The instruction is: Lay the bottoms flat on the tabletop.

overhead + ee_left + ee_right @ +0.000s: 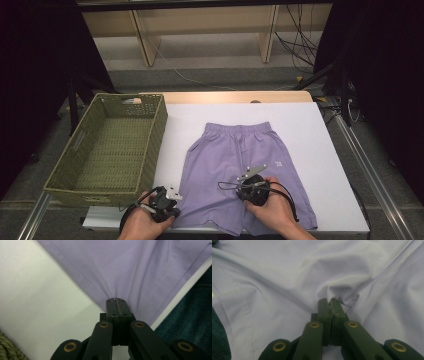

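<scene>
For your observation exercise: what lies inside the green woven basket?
The basket looks empty; its woven floor shows bare. The near wall hides the strip of floor just behind it.

From my seat: shorts (pixel 240 165) look like smooth matt lilac cloth, basket (pixel 107 150) rough woven wicker, table cover (pixel 320 150) plain matt white.
</scene>
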A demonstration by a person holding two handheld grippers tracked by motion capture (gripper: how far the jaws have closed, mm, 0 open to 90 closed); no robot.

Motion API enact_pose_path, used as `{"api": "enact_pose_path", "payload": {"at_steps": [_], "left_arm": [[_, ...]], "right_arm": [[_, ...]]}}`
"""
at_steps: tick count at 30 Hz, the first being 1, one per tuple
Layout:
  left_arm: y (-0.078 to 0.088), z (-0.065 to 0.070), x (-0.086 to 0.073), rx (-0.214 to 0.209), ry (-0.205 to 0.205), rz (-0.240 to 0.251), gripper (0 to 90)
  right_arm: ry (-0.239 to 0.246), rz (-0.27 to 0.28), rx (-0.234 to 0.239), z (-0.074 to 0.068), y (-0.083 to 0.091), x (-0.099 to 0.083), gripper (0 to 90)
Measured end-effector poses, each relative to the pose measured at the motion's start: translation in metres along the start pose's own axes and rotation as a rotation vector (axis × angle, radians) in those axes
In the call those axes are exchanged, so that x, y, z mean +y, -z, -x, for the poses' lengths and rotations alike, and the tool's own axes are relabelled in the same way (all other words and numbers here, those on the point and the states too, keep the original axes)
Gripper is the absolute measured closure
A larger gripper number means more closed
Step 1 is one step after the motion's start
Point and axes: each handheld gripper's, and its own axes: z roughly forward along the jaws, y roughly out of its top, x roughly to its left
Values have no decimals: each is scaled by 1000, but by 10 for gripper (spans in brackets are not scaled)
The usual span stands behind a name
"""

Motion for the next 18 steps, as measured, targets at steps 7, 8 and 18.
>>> {"api": "enact_pose_path", "payload": {"at_steps": [7, 8, 18], "left_arm": [[2, 2, -1, 11, -3, 16, 900], [2, 2, 0, 16, 0, 30, 899], [6, -3, 6, 108, -68, 259, 673]], "right_arm": [[16, 12, 18, -1, 4, 0, 893], [12, 21, 16, 0, 4, 0, 883], [-18, 192, 29, 14, 16, -3, 615]]}}
